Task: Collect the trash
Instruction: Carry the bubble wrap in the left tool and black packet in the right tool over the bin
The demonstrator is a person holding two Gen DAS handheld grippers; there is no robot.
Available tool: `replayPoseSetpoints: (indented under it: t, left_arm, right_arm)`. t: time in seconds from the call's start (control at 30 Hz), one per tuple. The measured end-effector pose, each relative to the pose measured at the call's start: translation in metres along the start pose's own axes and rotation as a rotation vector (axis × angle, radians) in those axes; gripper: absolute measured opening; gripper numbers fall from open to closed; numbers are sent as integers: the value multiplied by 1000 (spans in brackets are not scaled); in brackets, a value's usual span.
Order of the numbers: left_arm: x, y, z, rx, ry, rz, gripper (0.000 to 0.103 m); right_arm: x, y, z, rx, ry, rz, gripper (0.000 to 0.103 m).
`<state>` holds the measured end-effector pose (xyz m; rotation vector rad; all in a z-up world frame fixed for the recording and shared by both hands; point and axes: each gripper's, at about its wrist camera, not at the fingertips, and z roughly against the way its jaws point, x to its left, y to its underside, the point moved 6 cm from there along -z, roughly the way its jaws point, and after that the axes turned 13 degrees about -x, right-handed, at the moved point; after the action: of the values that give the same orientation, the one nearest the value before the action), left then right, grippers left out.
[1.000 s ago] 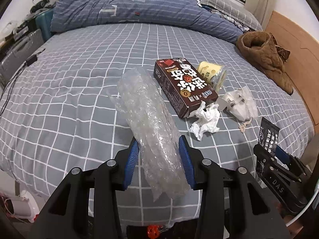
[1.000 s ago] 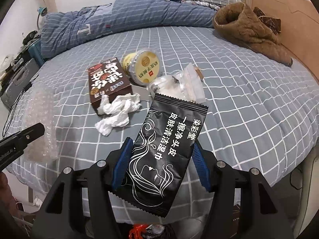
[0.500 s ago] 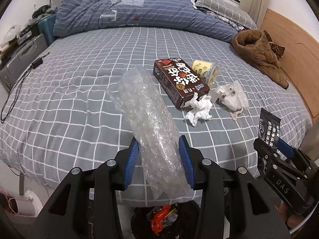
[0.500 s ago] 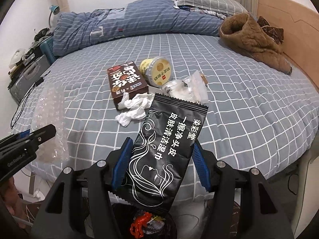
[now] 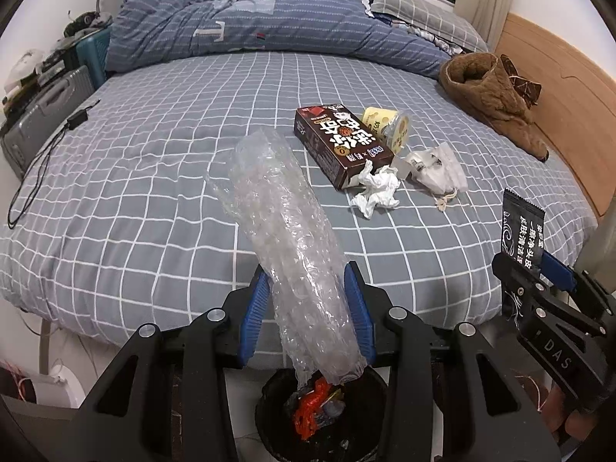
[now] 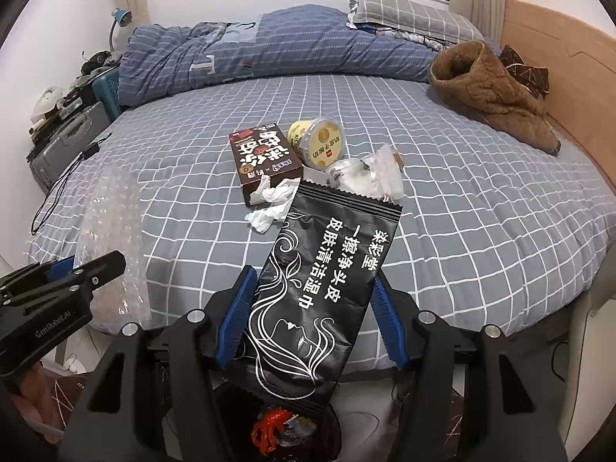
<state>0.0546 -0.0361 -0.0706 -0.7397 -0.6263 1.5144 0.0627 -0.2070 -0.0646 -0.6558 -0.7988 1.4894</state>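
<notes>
My left gripper (image 5: pixel 308 300) is shut on a clear roll of bubble wrap (image 5: pixel 285 231), which hangs over a black trash bin (image 5: pixel 277 415) on the floor. My right gripper (image 6: pixel 312 304) is shut on a black wet-wipe packet (image 6: pixel 323 281) with white lettering, above the same trash bin (image 6: pixel 327 439). On the grey checked bed (image 5: pixel 134 192) lie a brown snack box (image 5: pixel 338 146), a yellow cup (image 5: pixel 389 127), a crumpled white tissue (image 5: pixel 375 192) and a clear plastic bag (image 5: pixel 439 171). The right gripper with its packet shows at the right edge of the left wrist view.
A blue striped duvet (image 5: pixel 250 27) and a pillow (image 5: pixel 415 11) lie at the far side of the bed. A brown jacket (image 5: pixel 496 100) rests by the wooden headboard (image 5: pixel 569 100). A grey suitcase (image 5: pixel 42 115) stands left, with a black cord (image 5: pixel 42 154) trailing over the bed's edge.
Both grippers have pulled back from the bed with their loads still held. The bed's front edge and the black bin with red trash have come into view below them.
</notes>
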Motion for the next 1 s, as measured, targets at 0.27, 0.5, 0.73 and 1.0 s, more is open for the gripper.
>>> replayPoseSetpoints:
  t: [0.27,0.5,0.73,1.0]
  left_arm:
    - [-1,10,15,-3,2,-7,40]
    - [-2,21,33,-9,1,-12,40]
    - [-4,39,46,-2,8,-11,40]
    - [-7,64,58,16,15,-12,40]
  right_arm:
    - [9,4,18,-13,-18,17,57]
    - [15,12,34,-19,-28,34,57]
    - [25,26,53,-17,-38,63,57]
    - [30,42,67,-11,-47,71,57]
